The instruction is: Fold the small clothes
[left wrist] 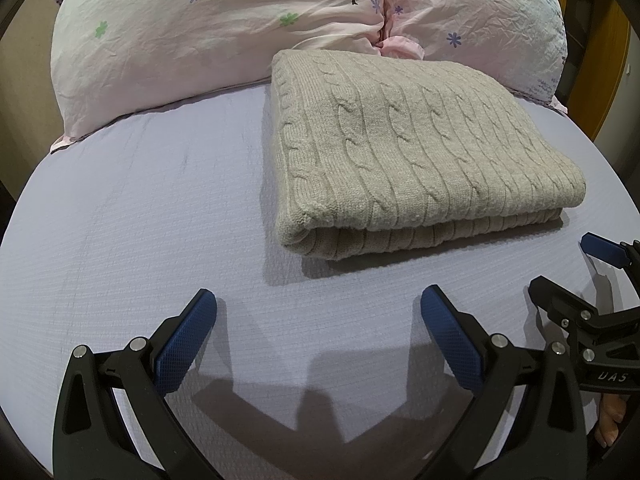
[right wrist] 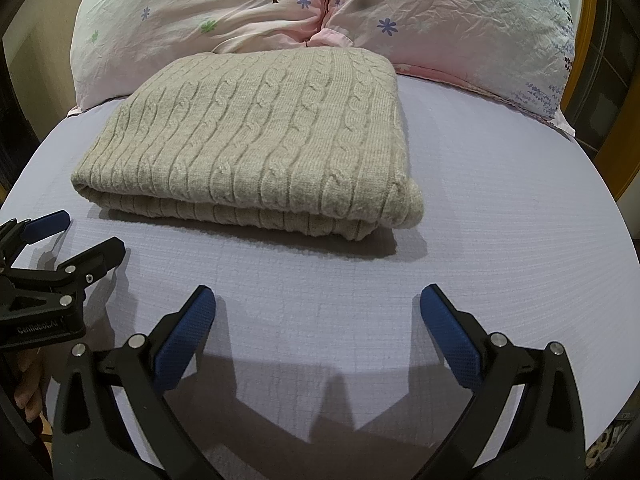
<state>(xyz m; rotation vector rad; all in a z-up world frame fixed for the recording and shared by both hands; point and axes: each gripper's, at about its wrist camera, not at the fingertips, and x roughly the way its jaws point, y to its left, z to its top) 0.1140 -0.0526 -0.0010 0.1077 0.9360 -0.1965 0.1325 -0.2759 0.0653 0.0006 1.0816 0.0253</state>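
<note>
A beige cable-knit sweater (left wrist: 416,152) lies folded in a thick rectangle on the lilac bed sheet (left wrist: 140,220); it also shows in the right wrist view (right wrist: 260,140). My left gripper (left wrist: 318,300) is open and empty, hovering over bare sheet just in front of the sweater's near left corner. My right gripper (right wrist: 318,300) is open and empty, over the sheet (right wrist: 500,200) in front of the sweater's near right corner. Each gripper shows in the other's view, the right one (left wrist: 560,268) at the right edge, the left one (right wrist: 92,232) at the left edge, both with jaws apart.
Two pink floral pillows (left wrist: 200,32) (right wrist: 460,20) lean behind the sweater at the head of the bed. A wooden bed frame (left wrist: 612,80) runs along the right. Gripper shadows fall on the sheet near me.
</note>
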